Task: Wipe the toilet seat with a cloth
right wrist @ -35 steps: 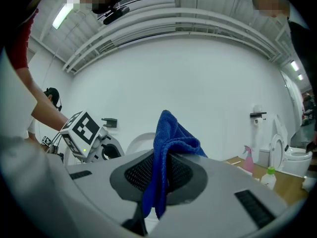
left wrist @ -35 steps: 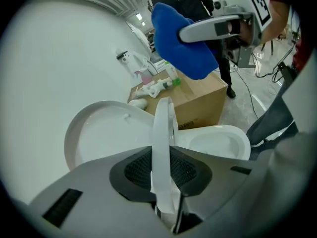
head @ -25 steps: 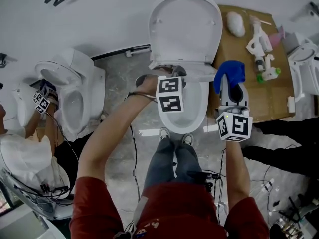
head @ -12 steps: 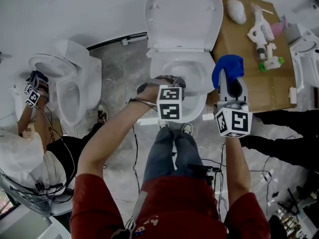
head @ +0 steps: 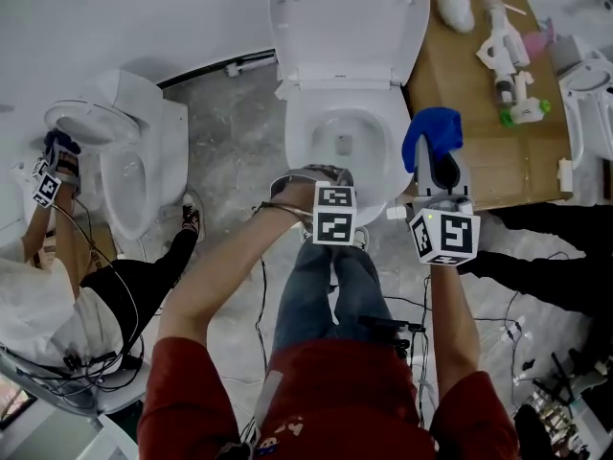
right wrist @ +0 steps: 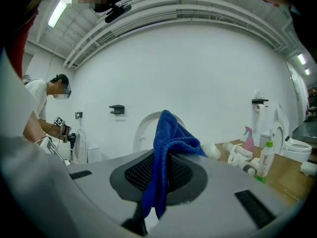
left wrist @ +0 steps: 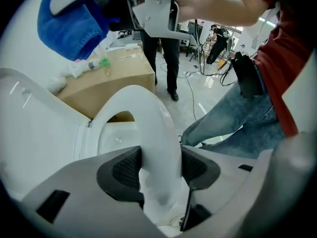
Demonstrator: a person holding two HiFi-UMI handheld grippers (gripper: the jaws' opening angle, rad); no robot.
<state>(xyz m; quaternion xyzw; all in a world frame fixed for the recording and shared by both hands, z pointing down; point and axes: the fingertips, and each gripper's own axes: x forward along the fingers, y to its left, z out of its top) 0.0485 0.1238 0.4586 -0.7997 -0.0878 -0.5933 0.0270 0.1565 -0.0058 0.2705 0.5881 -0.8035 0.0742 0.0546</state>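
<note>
Arm (head: 222, 264) outstretched, left tongs (left wrist: 161, 170) nose-down, jaws opening astride seat (left wrist: 144, 112).

Pretty bright, even indoor light, soft shadows. Both gripper views bend hard at the edges with dark corners. The ceiling strip light (right wrist: 58, 13) glares a bit.

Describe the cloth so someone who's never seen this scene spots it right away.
Start at the white toilet with its lid up in the middle of the head view, brown cardboard box to its right. Between them, the right gripper pinches a crumpled cloth. Its deep blue sets it apart from the white bowl and brown box on either side.
</note>
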